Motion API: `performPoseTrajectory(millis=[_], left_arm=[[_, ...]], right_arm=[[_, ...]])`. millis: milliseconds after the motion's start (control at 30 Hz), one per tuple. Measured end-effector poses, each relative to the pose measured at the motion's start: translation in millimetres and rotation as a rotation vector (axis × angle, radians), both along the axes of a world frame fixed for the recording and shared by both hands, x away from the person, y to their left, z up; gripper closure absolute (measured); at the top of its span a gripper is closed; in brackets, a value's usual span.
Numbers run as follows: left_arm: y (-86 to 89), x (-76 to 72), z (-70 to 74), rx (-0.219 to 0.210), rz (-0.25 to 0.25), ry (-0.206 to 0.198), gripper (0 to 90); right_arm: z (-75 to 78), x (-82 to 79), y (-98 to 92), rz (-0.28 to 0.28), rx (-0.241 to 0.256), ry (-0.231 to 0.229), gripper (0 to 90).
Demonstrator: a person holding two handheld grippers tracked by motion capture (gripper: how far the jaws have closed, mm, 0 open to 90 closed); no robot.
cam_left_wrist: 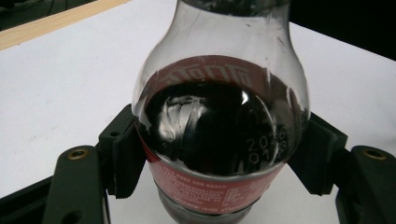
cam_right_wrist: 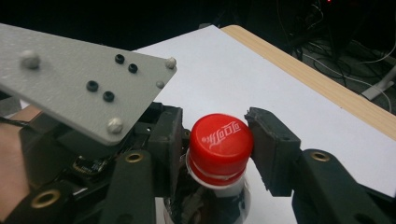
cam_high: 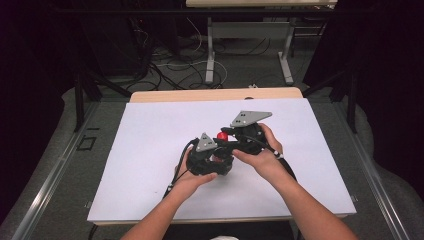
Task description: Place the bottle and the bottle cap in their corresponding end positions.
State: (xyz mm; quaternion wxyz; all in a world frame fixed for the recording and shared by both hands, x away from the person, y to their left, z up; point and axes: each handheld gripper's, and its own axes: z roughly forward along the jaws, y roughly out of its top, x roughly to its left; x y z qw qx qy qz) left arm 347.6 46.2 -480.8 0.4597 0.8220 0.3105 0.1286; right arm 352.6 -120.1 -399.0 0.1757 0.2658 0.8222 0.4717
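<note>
My left gripper (cam_left_wrist: 219, 154) clamps the cola bottle (cam_left_wrist: 219, 121) upright on the table (cam_high: 150, 150); my right gripper (cam_right_wrist: 217, 140) pinches its red cap (cam_right_wrist: 219, 142) (seal apparently unbroken). Next: twist it off.

The place looked like a lab or a recording room set up for test work, not a home. A white-topped table (cam_high: 150, 145) with a pale wooden edge (cam_high: 215, 94) at its far side stood on grey carpet. Black curtains (cam_high: 35, 75) closed off the left and right sides. On the floor beyond the table lay a tangle of loose cables (cam_high: 170, 65), white and black, around the grey metal legs of a second table (cam_high: 210, 50) at the far end. Metal rails (cam_high: 50, 175) ran along the floor on both sides, and dark stand struts (cam_high: 80, 100) rose near the left corner.
</note>
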Motion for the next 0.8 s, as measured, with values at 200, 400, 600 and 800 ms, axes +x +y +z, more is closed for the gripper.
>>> performPoseTrajectory(millis=[200,400,600,800], left_arm=[[0.6,-0.8,-1.3,-0.003,0.008,0.01,30.1],[7.2,-1.1,-1.2,-0.008,-0.009,-0.003,30.1],[8.3,-2.5,-0.4,-0.014,-0.024,-0.003,30.1],[8.2,-1.6,1.0,-0.007,-0.018,-0.005,30.1]], right_arm=[[-0.9,1.8,4.1,-0.019,-0.009,0.004,60.1],[2.8,15.1,0.8,0.129,-0.027,0.039,60.8],[8.1,30.0,-4.6,0.275,-0.039,0.085,60.9],[8.7,27.8,-5.1,0.266,-0.021,0.084,52.2]])
